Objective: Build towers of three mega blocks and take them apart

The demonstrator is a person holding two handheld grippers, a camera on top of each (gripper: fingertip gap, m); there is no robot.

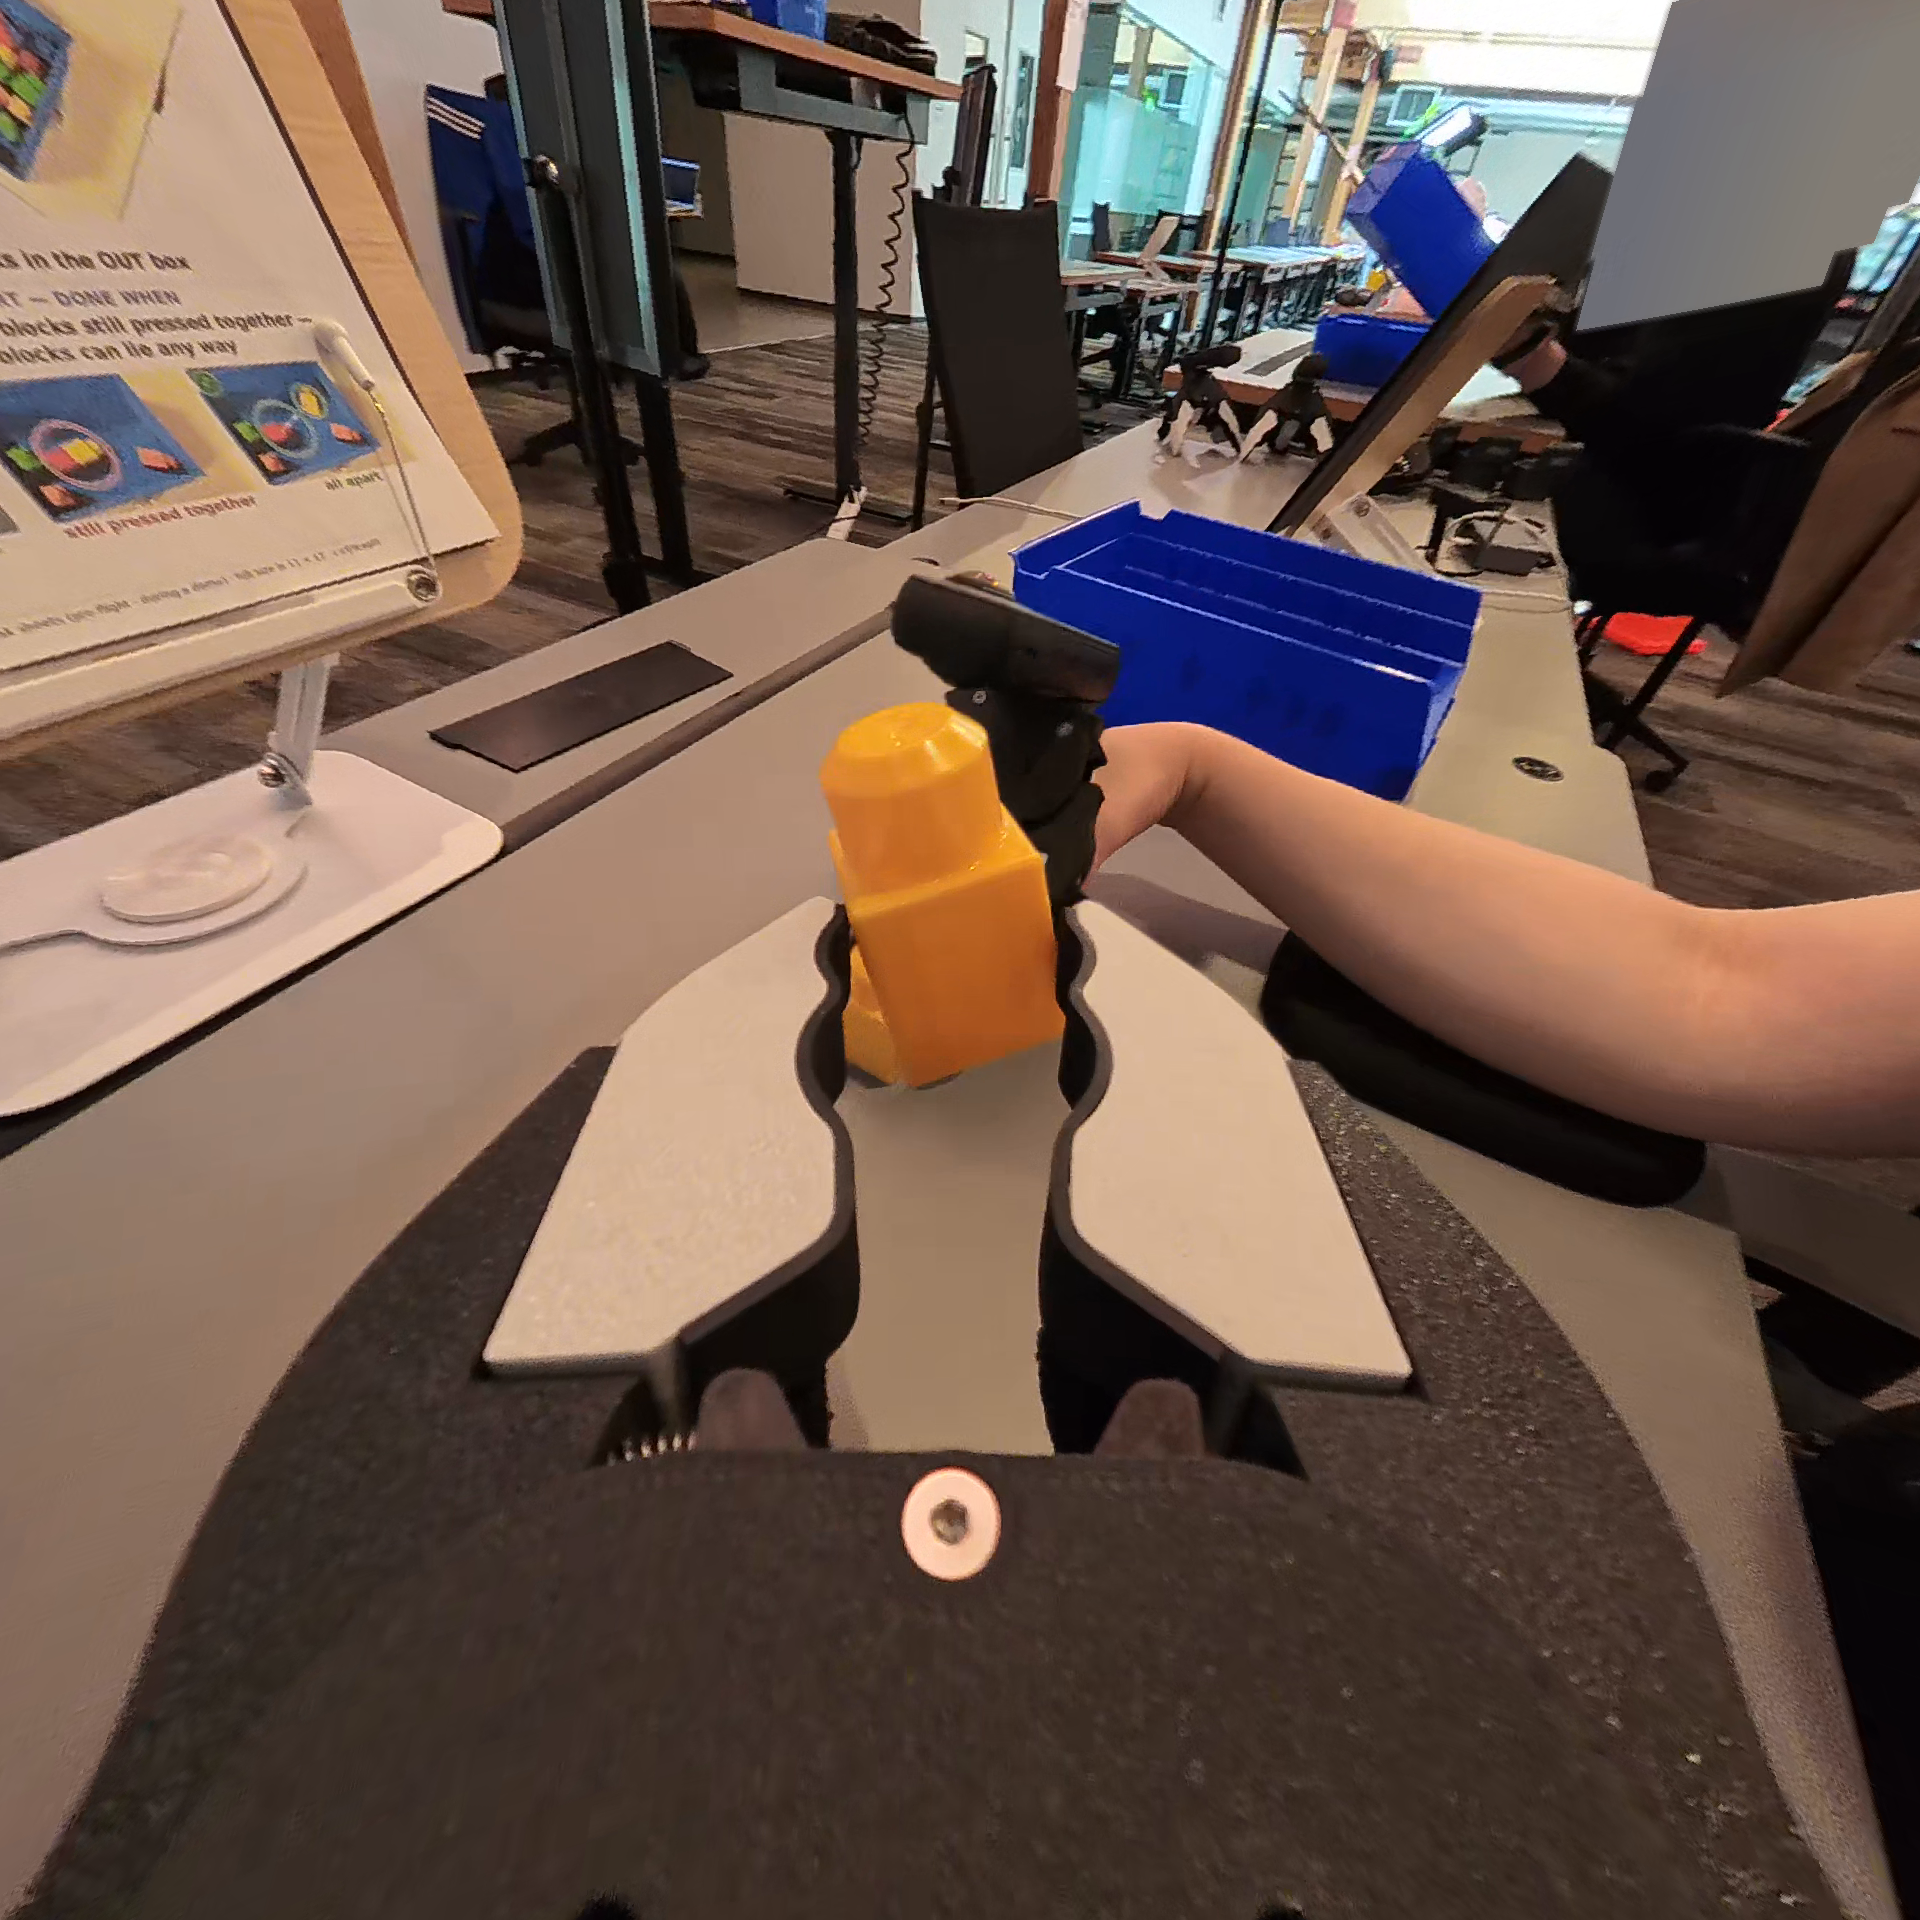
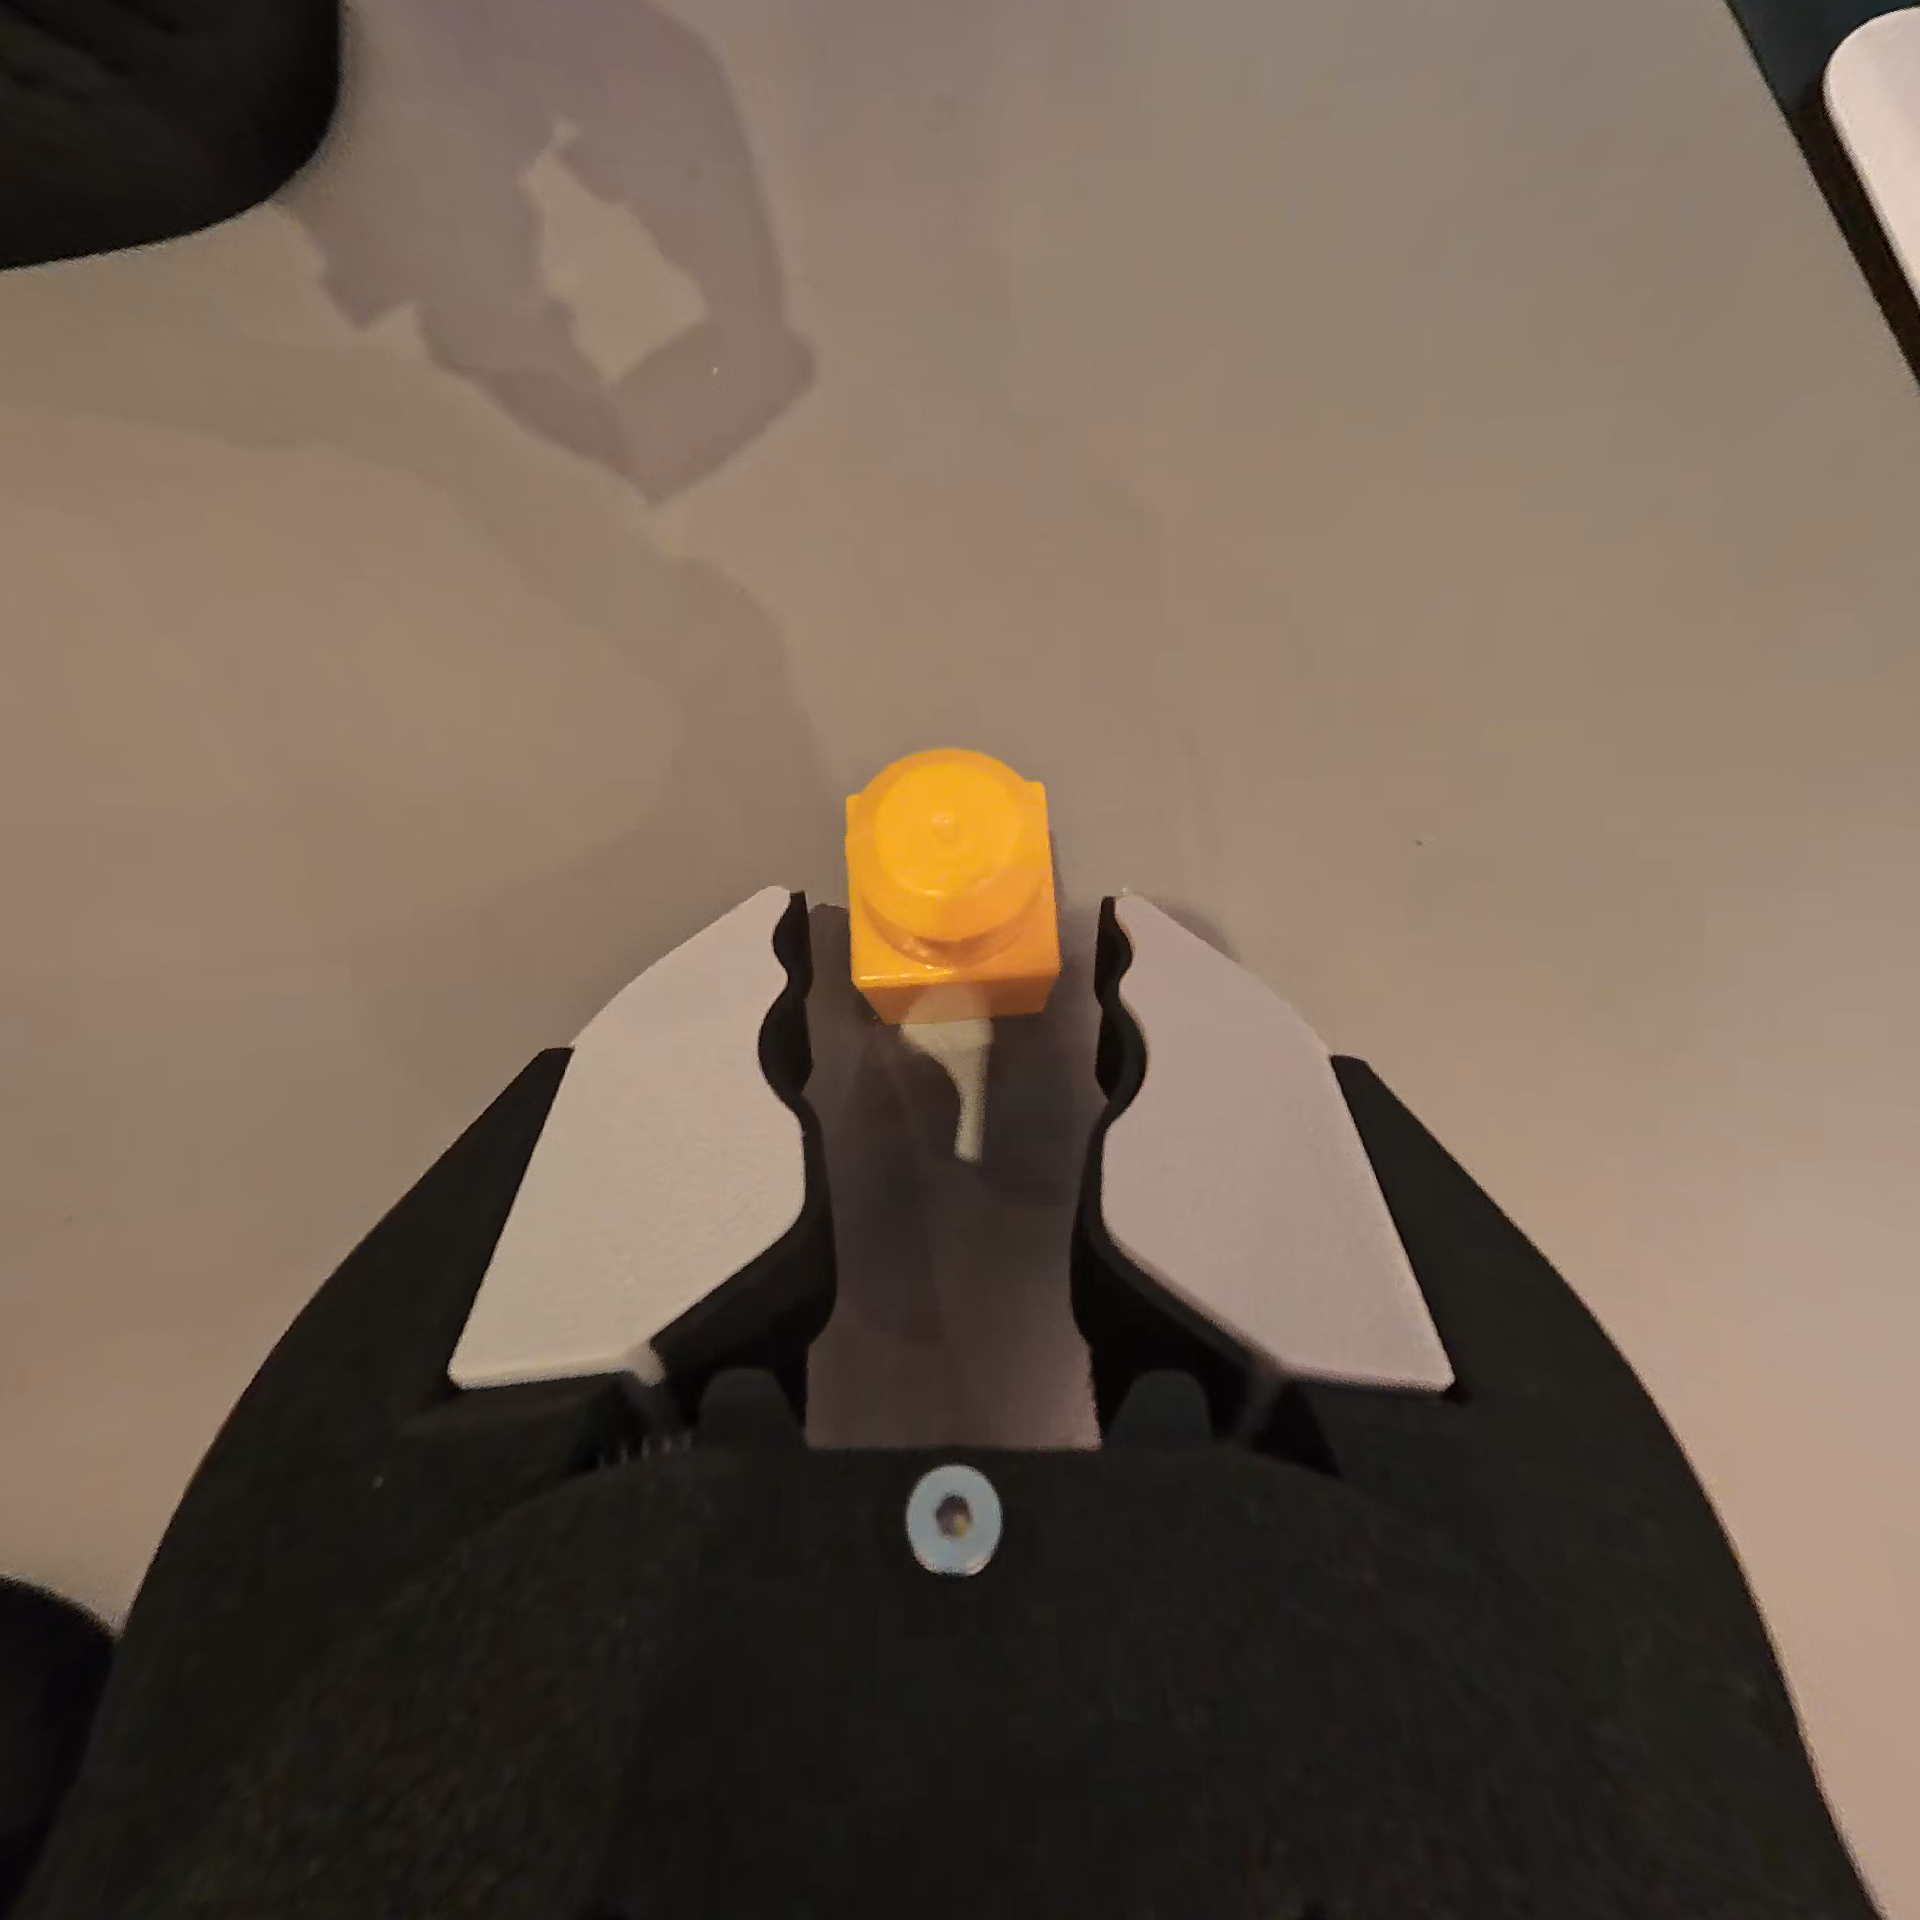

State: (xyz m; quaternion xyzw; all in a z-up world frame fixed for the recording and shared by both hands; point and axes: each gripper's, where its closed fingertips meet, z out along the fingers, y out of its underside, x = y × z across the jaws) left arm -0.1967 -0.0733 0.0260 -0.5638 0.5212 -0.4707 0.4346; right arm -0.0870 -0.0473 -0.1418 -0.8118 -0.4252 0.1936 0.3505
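An orange mega block (image 1: 940,935) with one round stud is clamped between the tips of my left gripper (image 1: 948,935) and held tilted just above the grey table (image 1: 416,1091). My right gripper's black body (image 1: 1013,707) is right behind the block, held by a person's hand (image 1: 1143,779). In the right wrist view I look down on the block's stud (image 2: 948,883). My right gripper (image 2: 951,914) is open, its tips on either side of the block without touching it. A sliver of a white finger (image 2: 961,1081) shows under the block.
A blue bin (image 1: 1247,644) stands on the table behind the grippers. An instruction board (image 1: 208,364) on a white stand base (image 1: 208,883) is at the left. The person's forearm (image 1: 1507,956) crosses from the right over a black pad (image 1: 1455,1101). The grippers' ends are close to 20 cm from one another.
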